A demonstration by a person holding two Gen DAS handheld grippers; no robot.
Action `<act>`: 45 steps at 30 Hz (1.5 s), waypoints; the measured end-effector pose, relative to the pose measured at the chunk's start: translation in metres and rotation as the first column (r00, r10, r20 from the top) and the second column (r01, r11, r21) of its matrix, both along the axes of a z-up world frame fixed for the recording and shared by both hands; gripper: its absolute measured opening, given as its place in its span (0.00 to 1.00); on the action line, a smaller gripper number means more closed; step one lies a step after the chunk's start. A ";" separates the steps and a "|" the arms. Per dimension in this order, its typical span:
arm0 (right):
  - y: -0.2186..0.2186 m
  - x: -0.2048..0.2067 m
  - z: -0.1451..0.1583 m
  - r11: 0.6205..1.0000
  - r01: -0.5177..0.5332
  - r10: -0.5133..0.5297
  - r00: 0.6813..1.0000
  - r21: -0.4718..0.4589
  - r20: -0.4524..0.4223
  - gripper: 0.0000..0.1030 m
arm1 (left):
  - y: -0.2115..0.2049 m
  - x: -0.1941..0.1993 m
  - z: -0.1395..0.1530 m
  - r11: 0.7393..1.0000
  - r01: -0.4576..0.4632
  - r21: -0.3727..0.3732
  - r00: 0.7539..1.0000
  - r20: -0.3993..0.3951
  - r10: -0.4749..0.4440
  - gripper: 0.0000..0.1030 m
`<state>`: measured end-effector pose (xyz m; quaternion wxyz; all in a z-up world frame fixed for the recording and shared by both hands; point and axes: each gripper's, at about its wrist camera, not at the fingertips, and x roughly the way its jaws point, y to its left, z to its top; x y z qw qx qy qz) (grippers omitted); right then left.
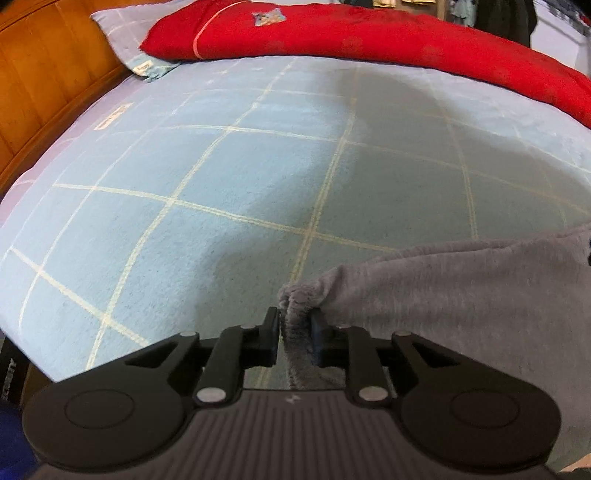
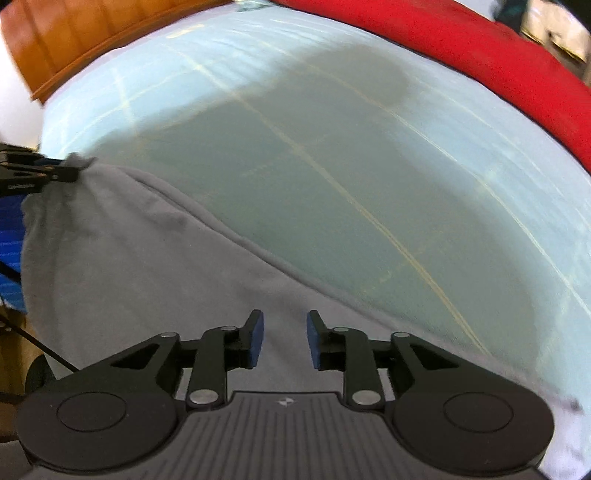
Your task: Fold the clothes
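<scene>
A grey sweatshirt-like garment (image 1: 461, 295) lies on the light blue checked bed sheet (image 1: 221, 184). My left gripper (image 1: 295, 332) is shut on a bunched ribbed edge of the grey garment, which sticks up between its pads. In the right wrist view the same grey garment (image 2: 147, 258) spreads from the left to under my right gripper (image 2: 284, 339), which stands open just above the cloth with nothing pinched. The left gripper (image 2: 70, 171) shows at the far left there, holding the cloth's corner.
A red quilt (image 1: 369, 33) lies along the far side of the bed, with a pillow (image 1: 122, 40) beside it. A wooden headboard (image 1: 40, 81) stands at the left. A blue object (image 2: 11, 240) shows at the left edge.
</scene>
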<state>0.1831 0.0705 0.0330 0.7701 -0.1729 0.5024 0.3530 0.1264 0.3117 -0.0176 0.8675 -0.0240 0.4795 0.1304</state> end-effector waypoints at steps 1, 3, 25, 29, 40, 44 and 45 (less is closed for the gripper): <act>-0.007 0.001 0.000 1.000 0.016 -0.016 1.000 -0.002 0.000 0.32 | 0.001 0.000 0.006 1.000 -0.013 -0.013 1.000 0.016 0.013 0.21; -0.019 0.004 0.001 0.999 0.039 -0.039 0.999 -0.004 0.009 0.32 | 0.001 -0.001 0.019 0.999 -0.036 -0.031 0.998 0.047 0.037 0.26; -0.016 0.008 -0.033 0.989 -0.142 0.143 0.990 -0.029 0.010 0.32 | -0.120 0.122 -0.054 0.847 0.409 -0.339 0.910 0.079 -0.407 0.39; -0.017 0.020 -0.038 0.994 -0.094 0.092 0.995 0.058 0.037 0.33 | -0.127 0.128 -0.047 0.867 0.399 -0.300 0.916 0.092 -0.390 0.38; -0.060 -0.028 0.011 0.997 -0.008 0.010 1.000 0.081 -0.019 0.45 | -0.109 0.040 0.007 0.898 0.384 -0.216 0.923 0.059 -0.381 0.40; -0.074 -0.067 0.008 0.998 0.046 -0.041 0.992 0.037 -0.122 0.48 | -0.112 -0.002 0.003 0.891 0.395 -0.225 0.912 -0.018 -0.409 0.43; -0.075 -0.074 0.004 0.998 0.065 -0.060 0.987 0.026 -0.146 0.48 | -0.113 -0.009 -0.001 0.886 0.400 -0.233 0.907 -0.036 -0.419 0.43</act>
